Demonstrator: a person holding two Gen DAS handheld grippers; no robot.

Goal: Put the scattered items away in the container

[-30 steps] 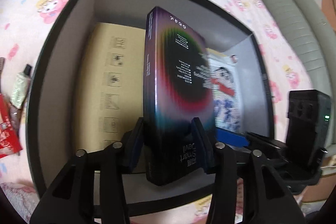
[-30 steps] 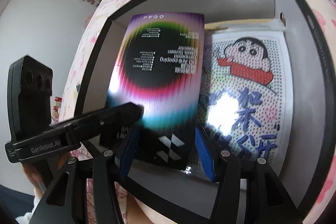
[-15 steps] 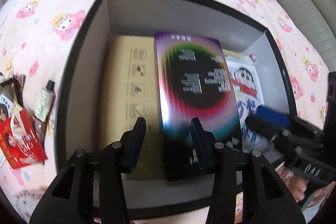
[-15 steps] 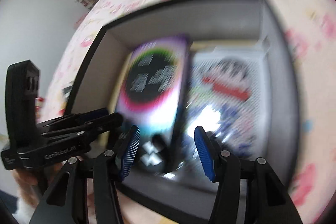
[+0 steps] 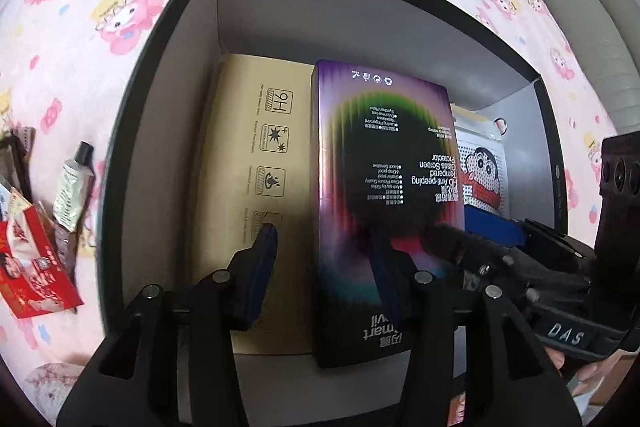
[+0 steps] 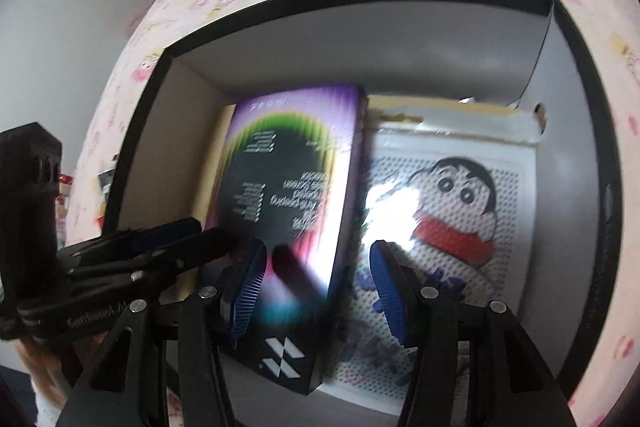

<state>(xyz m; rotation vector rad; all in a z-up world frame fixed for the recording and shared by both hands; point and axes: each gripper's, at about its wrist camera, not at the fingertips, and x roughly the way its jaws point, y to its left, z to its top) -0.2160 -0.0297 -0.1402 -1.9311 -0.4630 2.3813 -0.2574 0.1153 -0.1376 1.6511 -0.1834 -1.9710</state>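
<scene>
Left gripper (image 5: pixel 324 259): jaws apart, just widened, gripping nothing. Right gripper (image 6: pixel 316 287): apart, empty. Below them, purple box (image 5: pixel 384 195), "HD Anti-peeping Tempered Glass Screen Protector", lies flat in black container (image 5: pixel 168 39) between tan box (image 5: pixel 260 155) marked "9H" and cartoon pack (image 6: pixel 452 211).

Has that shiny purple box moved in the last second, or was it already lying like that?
Yes. The purple box stood upright on its edge between the left gripper pads; now it lies tipped down beside the tan box in the black container.

purple box (image 6: pixel 296 211) motion-blurred, cartoon bead pack (image 5: pixel 482 179) half hidden, red packet (image 5: pixel 32 271) cropped
</scene>
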